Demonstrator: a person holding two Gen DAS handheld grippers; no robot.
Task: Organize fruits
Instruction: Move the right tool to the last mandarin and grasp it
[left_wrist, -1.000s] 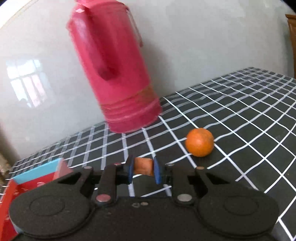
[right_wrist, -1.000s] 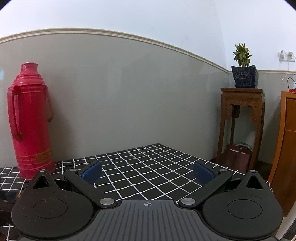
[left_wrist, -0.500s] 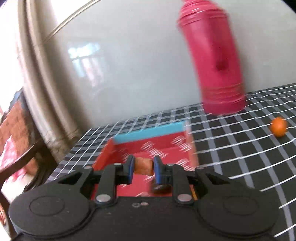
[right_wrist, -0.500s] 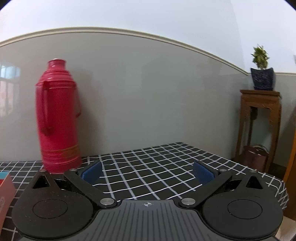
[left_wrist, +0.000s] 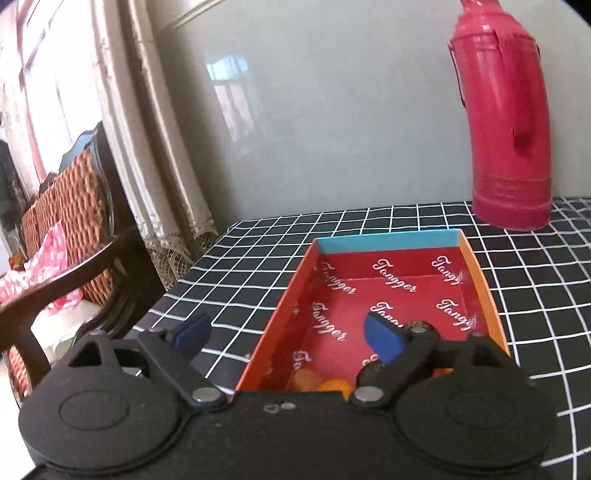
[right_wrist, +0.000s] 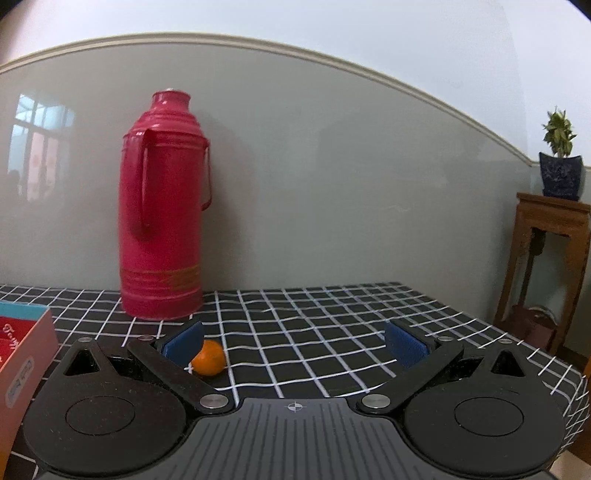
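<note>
Daylit, window glare on wall (left_wrist: 332, 122); fisheye edges bent, slight blur.

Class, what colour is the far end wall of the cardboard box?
Light blue: the box's far end wall shows best in the left wrist view.

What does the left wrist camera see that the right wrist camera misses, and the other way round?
Only the left wrist view shows the inside of the red box with fruit pieces, plus a wicker chair and curtain. Only the right wrist view shows the orange on the table, a potted plant and its wooden stand. Both show the red thermos, the checked tablecloth and the box.
</note>
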